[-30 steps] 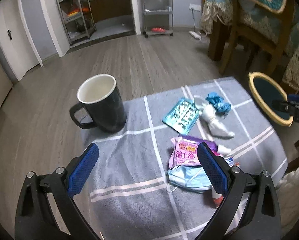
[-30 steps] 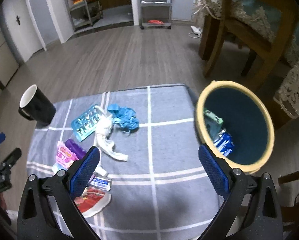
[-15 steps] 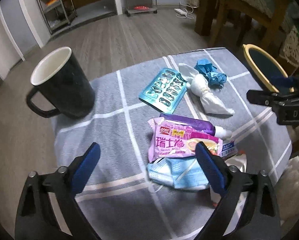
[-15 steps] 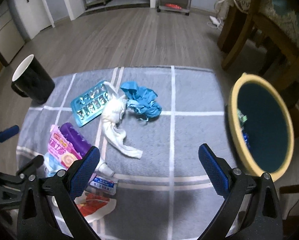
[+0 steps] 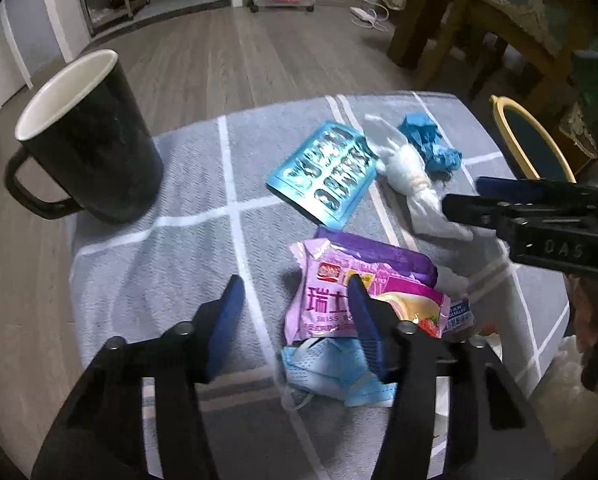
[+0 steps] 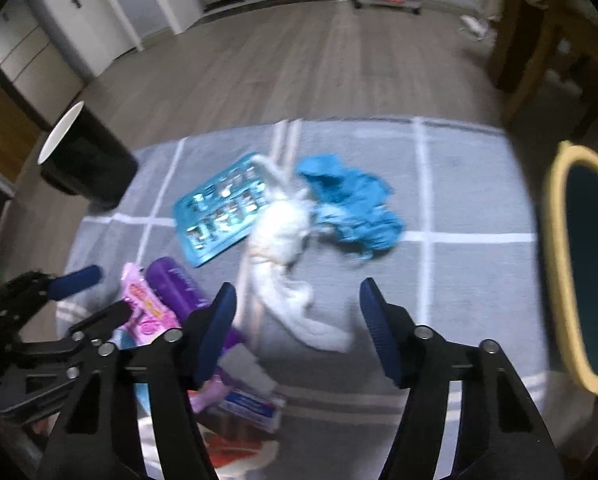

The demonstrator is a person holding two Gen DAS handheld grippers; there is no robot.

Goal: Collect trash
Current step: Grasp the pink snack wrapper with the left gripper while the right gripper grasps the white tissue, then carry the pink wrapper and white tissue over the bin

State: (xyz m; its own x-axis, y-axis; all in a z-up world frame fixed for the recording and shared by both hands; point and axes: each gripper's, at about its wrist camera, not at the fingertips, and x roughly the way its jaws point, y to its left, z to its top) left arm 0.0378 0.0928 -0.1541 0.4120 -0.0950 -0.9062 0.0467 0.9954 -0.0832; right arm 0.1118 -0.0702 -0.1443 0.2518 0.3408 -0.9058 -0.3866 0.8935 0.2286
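Trash lies on a grey checked cloth [image 5: 179, 260]: a pink snack wrapper [image 5: 323, 304], a purple tube [image 5: 379, 252], a blue face mask [image 5: 331, 372], a teal blister pack [image 5: 327, 172], a white rag [image 5: 407, 172] and a crumpled blue glove [image 5: 427, 140]. My left gripper [image 5: 295, 300] hangs low over the wrapper's left edge; its jaws are closing and the pads do not press on it. My right gripper [image 6: 297, 308] is closing around the tail of the white rag [image 6: 287, 300], with no pad touching it.
A black mug [image 5: 91, 140] stands at the cloth's far left corner. A yellow-rimmed bin [image 6: 555, 240] with a dark inside sits off the right edge. More wrappers lie near the front edge [image 6: 251, 404]. Wooden chairs and a draped table stand at the back right.
Both grippers have come down toward the cloth and their jaws have narrowed. The left now sits over the pink wrapper, and the right has shifted left from the bin to the white rag.
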